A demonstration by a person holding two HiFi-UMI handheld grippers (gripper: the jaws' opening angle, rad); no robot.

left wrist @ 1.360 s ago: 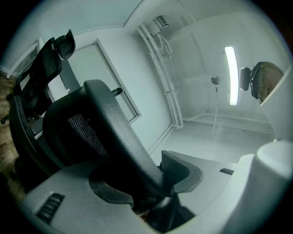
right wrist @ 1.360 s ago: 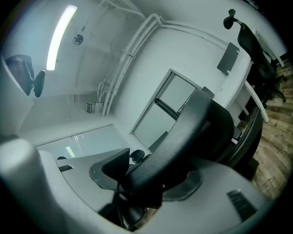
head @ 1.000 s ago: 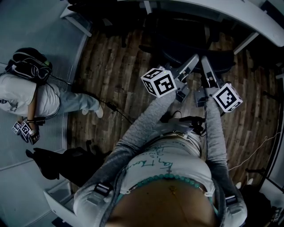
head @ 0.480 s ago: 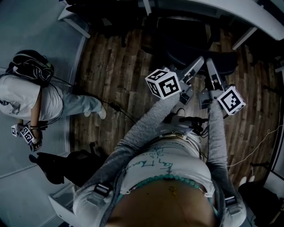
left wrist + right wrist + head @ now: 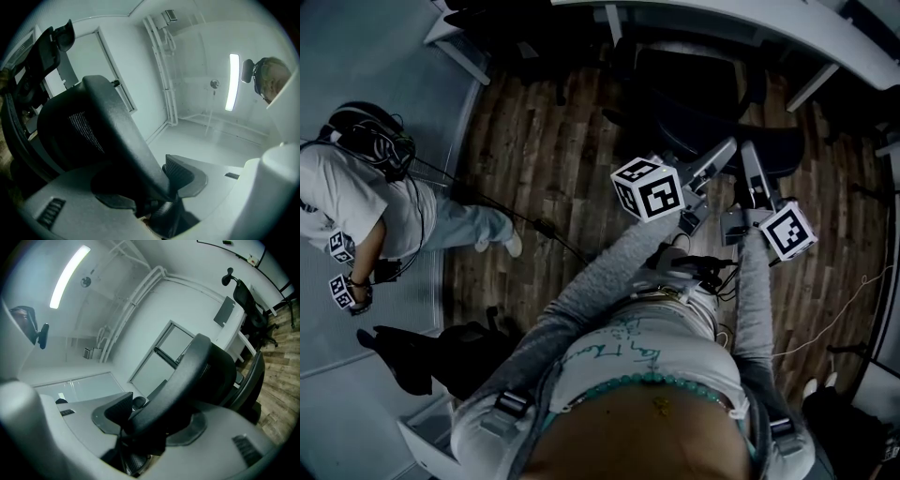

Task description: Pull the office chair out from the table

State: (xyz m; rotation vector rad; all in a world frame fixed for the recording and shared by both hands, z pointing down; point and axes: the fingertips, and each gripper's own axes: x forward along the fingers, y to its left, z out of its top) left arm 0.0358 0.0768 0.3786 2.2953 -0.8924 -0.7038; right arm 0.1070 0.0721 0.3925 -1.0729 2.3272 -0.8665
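Note:
The black office chair stands on the wooden floor just in front of the curved white table. Both grippers reach forward from my grey sleeves to the top rim of its backrest. My left gripper is shut on the rim, which runs between its jaws in the left gripper view, where the backrest fills the left half. My right gripper holds the same rim close beside it. In the right gripper view the backrest rim passes between the jaws of the right gripper.
A person with headphones crouches on the grey floor at the left, holding marker cubes. A black bag lies near my left side. A cable trails across the planks. Another office chair stands by a desk farther off.
Both grippers have come back toward my body with the chair's backrest in them, and the chair has rolled a little away from the table. The person at the left has shifted.

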